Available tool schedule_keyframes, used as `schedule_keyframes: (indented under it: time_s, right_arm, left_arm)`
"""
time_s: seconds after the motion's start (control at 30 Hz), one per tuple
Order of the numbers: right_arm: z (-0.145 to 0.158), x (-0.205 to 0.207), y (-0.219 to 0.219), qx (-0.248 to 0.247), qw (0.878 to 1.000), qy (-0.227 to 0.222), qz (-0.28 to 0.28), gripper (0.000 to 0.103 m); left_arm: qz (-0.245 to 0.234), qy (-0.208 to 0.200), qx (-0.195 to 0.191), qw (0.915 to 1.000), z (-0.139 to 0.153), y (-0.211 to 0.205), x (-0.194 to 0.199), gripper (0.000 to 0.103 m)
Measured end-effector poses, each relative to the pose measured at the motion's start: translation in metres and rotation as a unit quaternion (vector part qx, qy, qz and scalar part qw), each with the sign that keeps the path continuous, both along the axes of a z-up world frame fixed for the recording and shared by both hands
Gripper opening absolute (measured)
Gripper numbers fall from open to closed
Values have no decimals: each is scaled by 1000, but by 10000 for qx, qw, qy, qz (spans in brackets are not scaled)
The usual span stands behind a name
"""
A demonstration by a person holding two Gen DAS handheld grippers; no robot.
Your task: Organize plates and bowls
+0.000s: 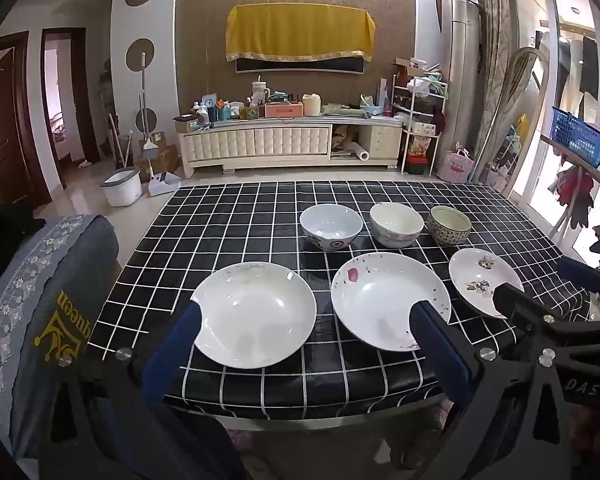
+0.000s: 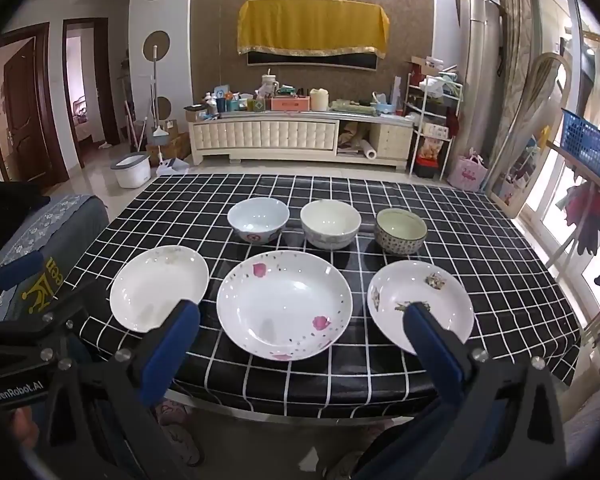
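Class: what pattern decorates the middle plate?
Pink flowers and grey speckles on the white middle plate; right wrist view shows it best.

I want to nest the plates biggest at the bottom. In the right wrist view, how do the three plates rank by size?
1. Pink-flowered plate, clearly largest.
2. and 3. Plain white plate and plate with grey-brown motifs: look much alike; fisheye distortion makes ranking them unsure.

Three bowls [image 2: 328,224] stand in a row behind three plates [image 2: 284,304] on the table [image 2: 480,240].
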State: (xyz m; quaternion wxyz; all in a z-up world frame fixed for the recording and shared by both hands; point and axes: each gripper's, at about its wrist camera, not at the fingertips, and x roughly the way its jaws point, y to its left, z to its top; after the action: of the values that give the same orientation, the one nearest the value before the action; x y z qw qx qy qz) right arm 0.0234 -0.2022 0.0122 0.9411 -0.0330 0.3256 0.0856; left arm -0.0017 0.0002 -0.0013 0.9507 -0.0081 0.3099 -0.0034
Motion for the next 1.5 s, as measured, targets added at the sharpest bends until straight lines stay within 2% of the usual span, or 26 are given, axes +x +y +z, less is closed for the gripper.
schedule_keyframes:
  time_s: [1.5]
  right_arm:
    - [-3,-2,-5,127,9998,158,-8,103]
  left_arm:
    - [-65,117,-94,9999,-4,0,-2,103]
